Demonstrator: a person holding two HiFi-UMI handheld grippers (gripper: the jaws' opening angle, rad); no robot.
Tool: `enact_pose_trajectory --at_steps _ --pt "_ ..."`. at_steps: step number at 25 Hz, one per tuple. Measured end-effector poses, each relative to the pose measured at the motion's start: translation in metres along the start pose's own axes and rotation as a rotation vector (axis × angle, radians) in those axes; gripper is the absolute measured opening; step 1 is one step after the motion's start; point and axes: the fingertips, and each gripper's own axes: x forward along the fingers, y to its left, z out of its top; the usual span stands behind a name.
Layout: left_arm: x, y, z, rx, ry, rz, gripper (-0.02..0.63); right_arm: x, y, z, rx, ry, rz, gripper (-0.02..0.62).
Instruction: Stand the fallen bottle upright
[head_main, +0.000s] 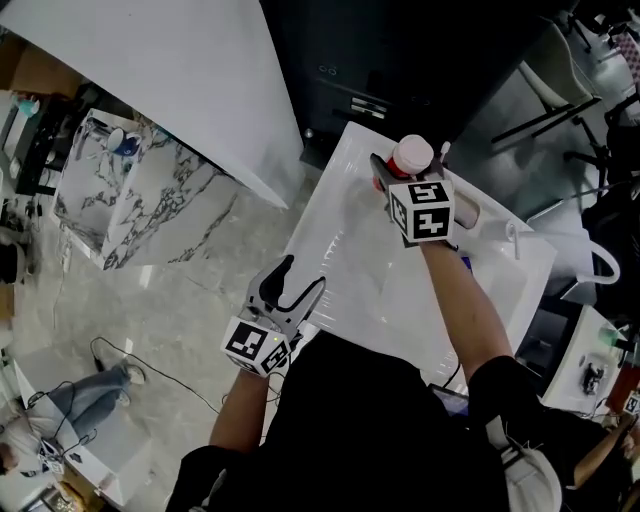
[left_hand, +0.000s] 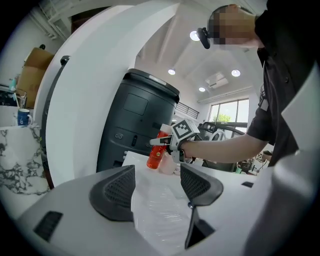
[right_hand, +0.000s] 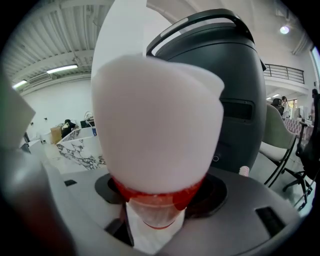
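Head view, white-capped red bottle (head_main: 412, 158), lettering illegible

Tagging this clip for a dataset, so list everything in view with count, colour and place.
table: one, white, glossy, in front of the person
bottle: one, red with a white cap, tilted, over the table's far end
machine: one, dark grey, rounded, behind the table
counter: one, white marble pattern, left of the table
mug: one, blue, on the counter
left claw: one, dark jaws apart, nothing between them, at the table's near edge
right claw: one, dark jaws closed on the bottle, over the table's far end
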Motion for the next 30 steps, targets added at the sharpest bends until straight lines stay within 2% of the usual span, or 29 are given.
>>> enact_pose_trajectory --at_steps 12,22,30 --pt "-0.020 0.024 -0.010 -0.074 0.003 0.088 0.295 0.047 -0.007 0.003 0.034 0.002 -0.058 0.296" --pt "-0.021 0.028 -0.005 -0.044 -0.009 0.094 0.295 0.049 -0.005 0.003 0.012 -0.062 -0.110 0.304" --pt "-0.029 0.022 -0.008 -0.028 0.001 0.100 0.295 0.033 -0.002 0.011 0.046 -0.123 -0.089 0.321"
